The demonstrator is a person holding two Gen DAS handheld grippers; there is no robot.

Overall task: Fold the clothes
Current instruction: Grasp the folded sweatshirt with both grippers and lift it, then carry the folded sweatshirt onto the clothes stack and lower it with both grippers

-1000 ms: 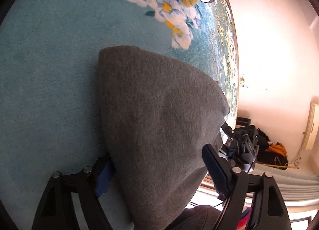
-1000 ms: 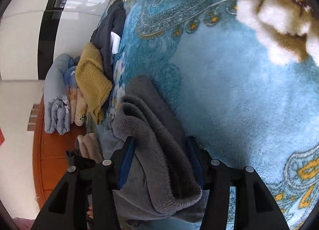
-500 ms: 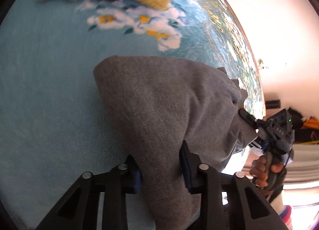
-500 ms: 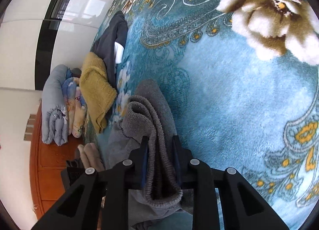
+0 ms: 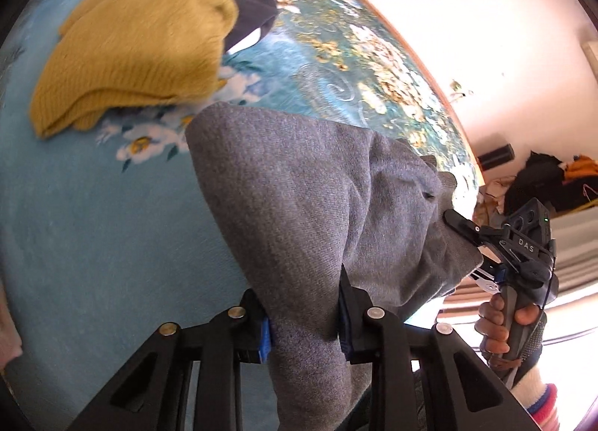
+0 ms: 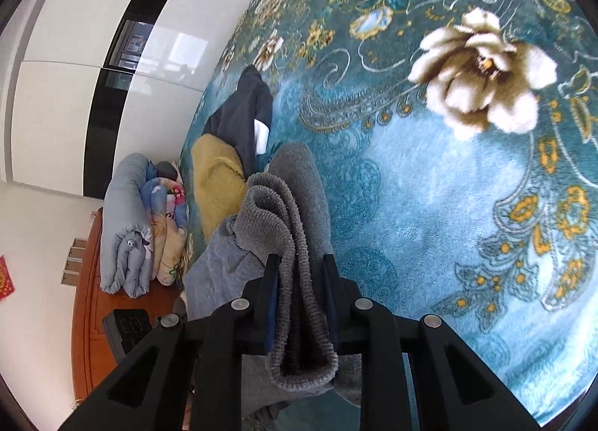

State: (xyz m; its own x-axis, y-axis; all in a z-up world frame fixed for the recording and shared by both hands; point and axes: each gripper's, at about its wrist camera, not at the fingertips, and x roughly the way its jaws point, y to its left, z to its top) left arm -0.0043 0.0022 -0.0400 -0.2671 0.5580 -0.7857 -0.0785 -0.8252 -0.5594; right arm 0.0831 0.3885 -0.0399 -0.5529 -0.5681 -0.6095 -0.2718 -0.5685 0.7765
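— Left wrist view first: any containers?

— None that I can make out. What carries everything is a teal carpet point(image 5: 93, 206) with white and gold flowers. On it lie a yellow knit sweater point(image 5: 138, 42), loosely bunched, and a dark garment point(image 5: 254, 16) with a white patch tucked partly under it.

— And the thing being folded?

— A grey sweater point(image 5: 299, 199), draped over the carpet just beside the yellow one. Its near edge runs down between the fingers of the left claw point(image 5: 304, 322), which is clamped on the cloth; the blue pads press it from both sides.

— The other claw?

— The right claw point(image 5: 459, 229) shows at the far corner of the grey cloth, gripped by a hand point(image 5: 508, 322) with a striped cuff below it. From this angle only one dark finger shows against the fabric.

— Right wrist view, then?

— There the right claw point(image 6: 299, 296) stands nearly together, pinched on a thick folded bundle of the grey sweater point(image 6: 295, 229), its ribbed edge looping up between the fingers and hanging out below them. The rest of the sweater spreads toward the left over the carpet point(image 6: 429, 206).

— Anything further back?

— The yellow sweater point(image 6: 216, 176) and dark garment point(image 6: 243, 109) lie beyond the bundle. Off the carpet, rolled quilts point(image 6: 134, 229) rest on an orange wooden cabinet point(image 6: 89, 304) by a white wall.
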